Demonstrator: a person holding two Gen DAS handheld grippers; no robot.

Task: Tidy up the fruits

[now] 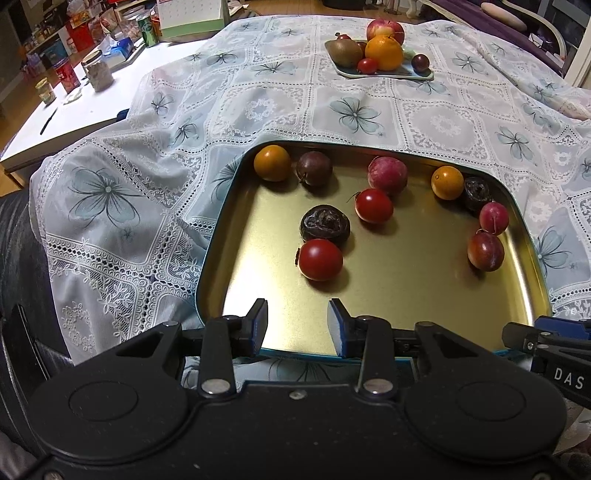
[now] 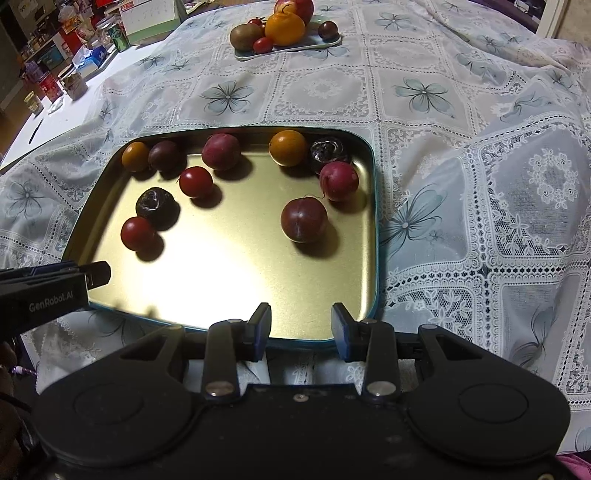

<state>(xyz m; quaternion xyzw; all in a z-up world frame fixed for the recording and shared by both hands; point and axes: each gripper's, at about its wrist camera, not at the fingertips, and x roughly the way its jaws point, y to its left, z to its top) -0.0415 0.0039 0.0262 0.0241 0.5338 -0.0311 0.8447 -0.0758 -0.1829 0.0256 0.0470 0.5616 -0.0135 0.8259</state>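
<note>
A gold metal tray [image 1: 388, 295] [image 2: 229, 266] lies on the lace tablecloth and holds several small fruits: red tomatoes [image 1: 320, 259] [image 2: 137, 233], dark plums [image 1: 485, 251] [image 2: 303, 220], small oranges [image 1: 272, 163] [image 2: 288, 147] and dark water chestnuts [image 1: 325, 224] [image 2: 155, 203]. A pale plate [image 1: 384, 74] [image 2: 291, 46] at the far side holds a big orange [image 1: 384, 51] [image 2: 285, 27], a kiwi [image 1: 345, 52], an apple and small fruits. My left gripper [image 1: 297, 325] is open and empty over the tray's near edge. My right gripper [image 2: 300, 330] is open and empty at the tray's near right corner.
A white side table [image 1: 74, 110] at the left carries cans, jars and boxes. The tablecloth [image 2: 480, 184] is rumpled at the right. The right gripper's tip [image 1: 535, 339] shows at the left view's right edge; the left gripper's tip [image 2: 74, 277] shows in the right view.
</note>
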